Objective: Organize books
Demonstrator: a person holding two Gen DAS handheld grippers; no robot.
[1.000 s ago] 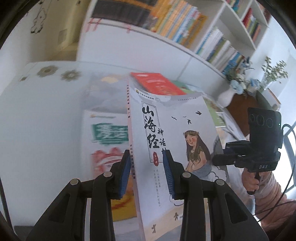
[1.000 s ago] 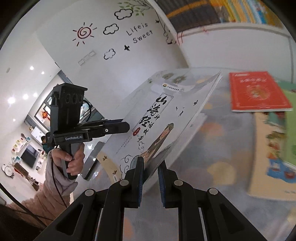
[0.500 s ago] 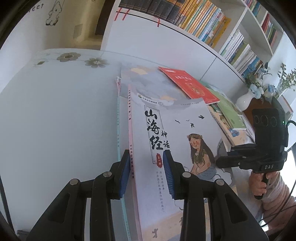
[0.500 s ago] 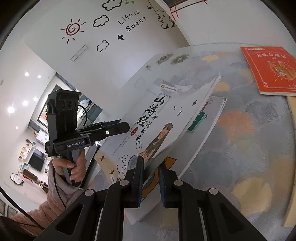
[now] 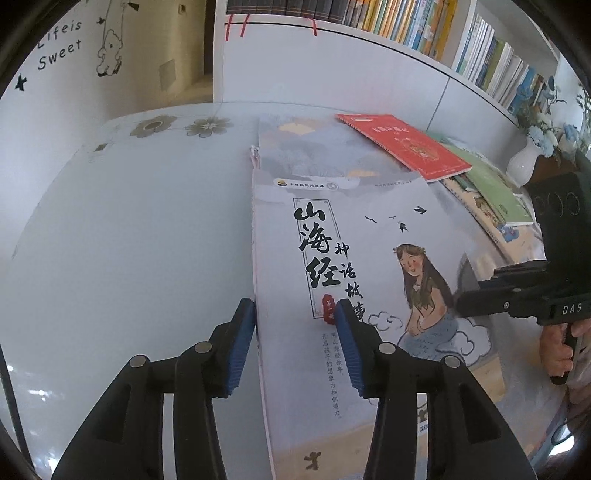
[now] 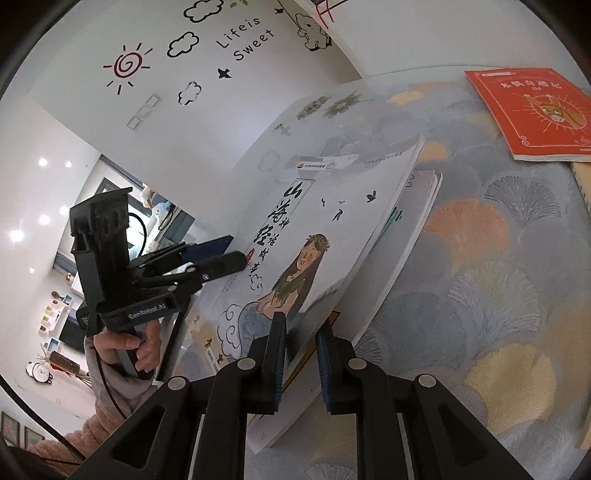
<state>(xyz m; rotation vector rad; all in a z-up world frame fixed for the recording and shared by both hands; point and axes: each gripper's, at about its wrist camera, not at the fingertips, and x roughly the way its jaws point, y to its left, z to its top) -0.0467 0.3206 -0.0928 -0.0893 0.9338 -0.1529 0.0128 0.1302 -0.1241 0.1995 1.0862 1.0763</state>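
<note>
The white storybook point(image 5: 369, 236), with black brush lettering and a long-haired girl on its cover, lies low and slightly tilted over another book point(image 6: 417, 221) on the table. My left gripper point(image 5: 295, 328) straddles its spine edge. Its jaws are opening: the blue pads point(image 5: 242, 343) stand apart, with that edge between them. In the right wrist view this gripper's fingertips point(image 6: 236, 260) reach the book's left side. My right gripper point(image 6: 301, 339) is shut on the storybook's point(image 6: 332, 236) near right edge, and appears in the left wrist view as dark fingers point(image 5: 469, 299).
A red book point(image 5: 406, 147) and green books point(image 5: 495, 188) lie farther back on a patterned mat point(image 6: 498, 258). A white vase point(image 5: 524, 166) with flowers stands at the right. Bookshelves point(image 5: 406, 22) line the wall behind. The table's left part point(image 5: 129, 240) is bare white.
The storybook has come down from a steep tilt to nearly flat over the book beneath. Both grippers sank with it. The left jaws have widened.
</note>
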